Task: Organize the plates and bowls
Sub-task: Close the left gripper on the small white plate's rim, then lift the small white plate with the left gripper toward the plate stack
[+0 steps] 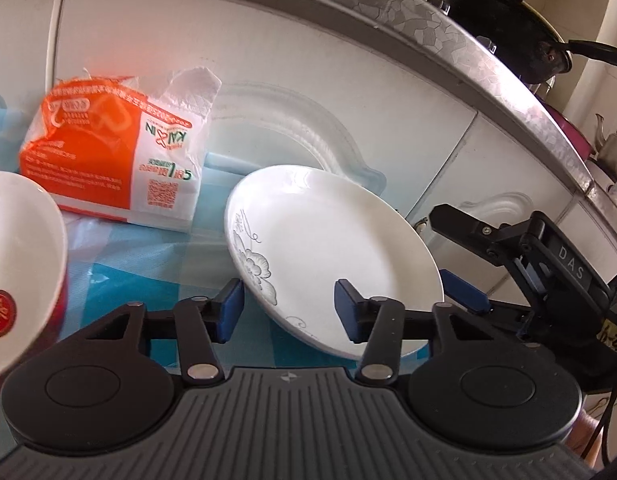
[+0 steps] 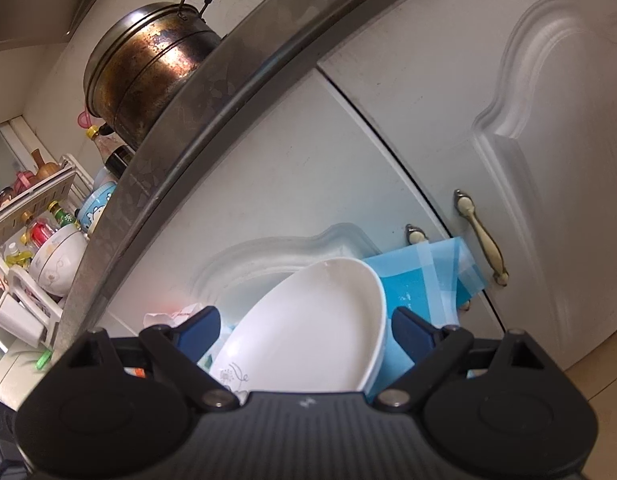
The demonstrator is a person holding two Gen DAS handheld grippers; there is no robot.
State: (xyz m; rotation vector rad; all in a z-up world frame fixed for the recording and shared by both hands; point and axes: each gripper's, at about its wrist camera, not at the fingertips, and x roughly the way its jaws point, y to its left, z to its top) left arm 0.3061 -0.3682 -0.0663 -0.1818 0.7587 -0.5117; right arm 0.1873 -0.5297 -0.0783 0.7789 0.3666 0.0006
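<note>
A white plate (image 1: 332, 256) with a grey flower pattern on its rim is seen tilted above the blue checked cloth (image 1: 156, 292), in front of the white cabinet doors (image 1: 348, 92). The left hand-held gripper (image 1: 288, 312) is held partly open at the plate's near edge: its left pad lies just outside the patterned rim and its right pad over the plate's inner surface, and no pressing on the plate can be made out. The right hand-held gripper (image 1: 460, 264) is seen at the plate's right edge; in its own view (image 2: 304, 332) the jaws stand wide, with the plate (image 2: 308, 336) between them, and whether the pads touch the plate cannot be told. To the left of the plate, a white bowl (image 1: 20, 256) with a red outer band and a round emblem is seen. Behind the plate, to its left, an orange and white tissue pack (image 1: 112, 152) lies on the cloth. Above the plate, a dark pan (image 1: 504, 40) rests on the steel-edged counter (image 1: 428, 20).
</note>
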